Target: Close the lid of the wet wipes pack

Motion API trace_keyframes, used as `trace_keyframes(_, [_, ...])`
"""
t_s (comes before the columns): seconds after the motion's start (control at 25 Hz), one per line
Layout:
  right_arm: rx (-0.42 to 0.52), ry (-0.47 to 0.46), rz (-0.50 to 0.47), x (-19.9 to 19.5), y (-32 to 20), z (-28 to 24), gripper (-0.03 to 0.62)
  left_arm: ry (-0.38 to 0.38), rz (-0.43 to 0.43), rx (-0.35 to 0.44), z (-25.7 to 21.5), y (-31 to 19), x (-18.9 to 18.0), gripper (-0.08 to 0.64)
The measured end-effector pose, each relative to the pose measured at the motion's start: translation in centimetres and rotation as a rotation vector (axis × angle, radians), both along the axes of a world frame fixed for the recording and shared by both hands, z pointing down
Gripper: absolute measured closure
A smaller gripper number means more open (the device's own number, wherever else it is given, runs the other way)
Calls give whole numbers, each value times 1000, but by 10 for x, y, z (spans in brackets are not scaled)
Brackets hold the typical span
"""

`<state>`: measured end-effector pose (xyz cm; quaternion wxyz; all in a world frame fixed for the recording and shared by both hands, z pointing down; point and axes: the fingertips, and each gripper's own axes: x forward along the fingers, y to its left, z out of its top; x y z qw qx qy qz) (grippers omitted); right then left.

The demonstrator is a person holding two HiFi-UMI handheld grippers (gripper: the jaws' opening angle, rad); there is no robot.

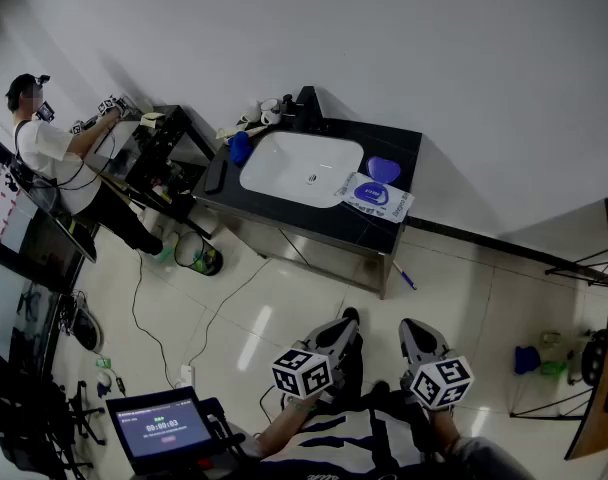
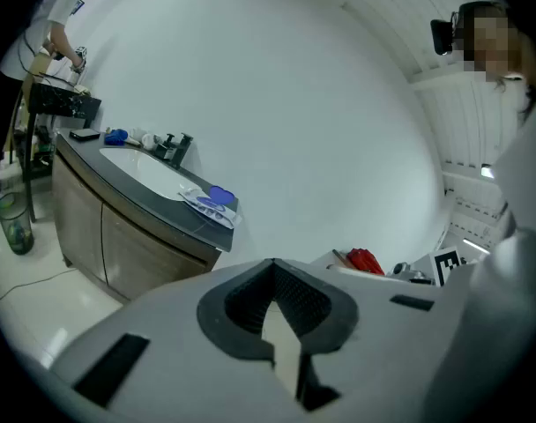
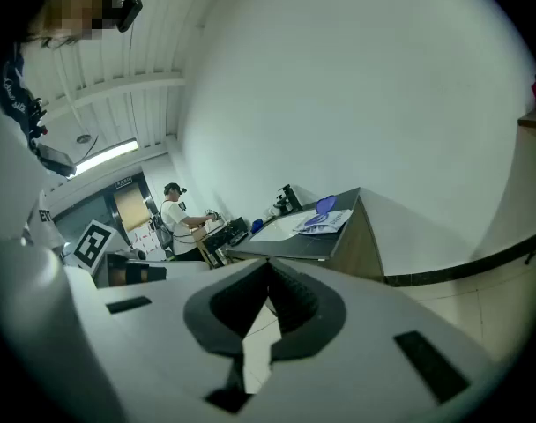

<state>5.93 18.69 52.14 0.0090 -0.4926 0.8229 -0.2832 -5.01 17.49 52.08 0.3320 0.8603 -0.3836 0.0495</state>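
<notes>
The wet wipes pack (image 1: 376, 198) lies on the right end of the black counter (image 1: 329, 226), beside the white basin (image 1: 299, 168), its blue lid (image 1: 384, 169) flipped up and open. The pack also shows small and far in the left gripper view (image 2: 208, 207) and in the right gripper view (image 3: 321, 223). Both grippers are held low near my body, well short of the counter. My left gripper (image 1: 346, 320) (image 2: 272, 263) is shut with nothing in it. My right gripper (image 1: 412, 328) (image 3: 270, 263) is likewise shut and empty.
A faucet (image 1: 306, 103) and a blue item (image 1: 240, 148) stand at the basin's back. Another person (image 1: 54, 158) works at a table to the left. A bin (image 1: 194, 253) and cables lie on the floor, a screen (image 1: 162, 426) stands bottom left, a rack (image 1: 589, 368) at right.
</notes>
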Motion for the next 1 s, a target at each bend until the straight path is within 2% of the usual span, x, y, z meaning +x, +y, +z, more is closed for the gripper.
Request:
trace_keyframes(0.12, [-3,2,-3,-1,-18,3,594,0,-13,4,2,-25,-4,560])
trace_keyframes(0.2, [-5,0,7,-4,-52,8,594,2,-4,9,7,-63,-7,558])
trace_keyframes(0.52, [19,27,88,-9,-179,-5,594,-20,115,14,16,-207,-5,560])
trace_keyframes(0.8, [12,69,162,-12,-275,-1,594,-53,221,-64,61,-314,-2,560])
trace_keyframes(1.0, [-37,106,169,5,-278,-3,594,-129,303,-81,80,-324,18,559])
